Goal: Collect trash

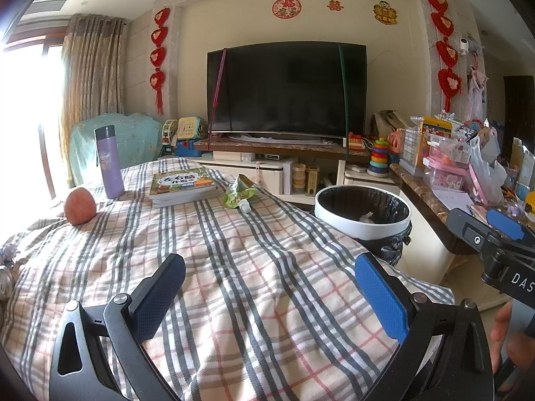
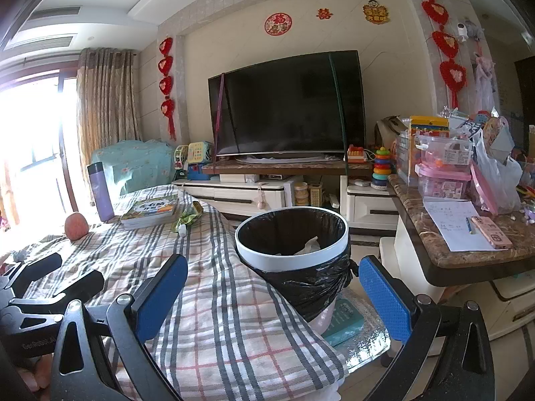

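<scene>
Two hand-held grippers, left [image 1: 269, 295] and right [image 2: 272, 295], hang wide open and empty over the checked tabletop's [image 1: 254, 267] near edge. Green wrapper [image 1: 239, 191] lies at the far edge beside the books [image 1: 182, 185]. Bin [image 2: 291, 239] stands against the right edge, probably for short drops. Only the right view shows paper inside the bin clearly.

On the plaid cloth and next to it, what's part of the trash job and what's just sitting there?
Job:
- green crumpled wrapper beside the books
- small white cap-like piece just in front of the wrapper
- black-lined bin off the cloth's edge, some white trash already inside

Just lying about:
- purple bottle
- stack of books
- peach
- pink phone on the counter
</scene>
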A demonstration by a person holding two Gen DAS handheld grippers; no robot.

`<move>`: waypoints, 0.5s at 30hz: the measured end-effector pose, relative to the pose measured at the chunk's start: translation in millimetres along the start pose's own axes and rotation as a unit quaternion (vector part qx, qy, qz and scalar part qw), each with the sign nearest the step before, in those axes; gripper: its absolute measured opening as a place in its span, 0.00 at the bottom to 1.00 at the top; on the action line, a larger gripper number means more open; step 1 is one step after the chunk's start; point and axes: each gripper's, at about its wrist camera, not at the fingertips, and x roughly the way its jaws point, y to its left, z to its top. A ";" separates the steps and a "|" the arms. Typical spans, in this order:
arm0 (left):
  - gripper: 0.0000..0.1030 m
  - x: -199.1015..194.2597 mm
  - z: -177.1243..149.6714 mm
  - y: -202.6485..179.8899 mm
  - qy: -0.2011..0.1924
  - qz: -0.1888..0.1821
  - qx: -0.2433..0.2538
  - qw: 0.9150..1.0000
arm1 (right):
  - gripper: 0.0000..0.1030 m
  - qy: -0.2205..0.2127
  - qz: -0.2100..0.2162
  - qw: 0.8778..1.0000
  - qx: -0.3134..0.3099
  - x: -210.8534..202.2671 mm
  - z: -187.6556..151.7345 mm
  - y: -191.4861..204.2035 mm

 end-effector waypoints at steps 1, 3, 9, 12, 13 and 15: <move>0.99 0.0 0.0 -0.1 0.000 0.000 0.000 1.000 | 1.00 0.000 0.000 1.000 0.000 0.0 0.0 0.1; 0.99 0.2 -0.3 0.3 0.000 0.000 0.000 1.000 | 1.00 0.000 0.000 1.000 0.000 0.0 -0.1 0.1; 0.99 0.6 -0.7 0.2 0.001 0.000 0.001 1.000 | 1.00 -0.001 0.001 1.000 0.000 -0.1 -0.2 0.2; 0.99 0.8 -0.7 0.4 0.001 0.000 0.001 1.000 | 1.00 0.000 0.000 1.000 0.000 -0.2 -0.1 0.6; 0.99 0.6 -0.7 0.1 0.001 0.000 0.001 1.000 | 1.00 0.000 0.000 1.000 0.000 -0.2 -0.3 0.4; 0.99 0.7 -0.9 0.3 0.001 -0.001 0.001 1.000 | 1.00 0.000 0.001 1.000 0.000 0.0 -0.3 0.4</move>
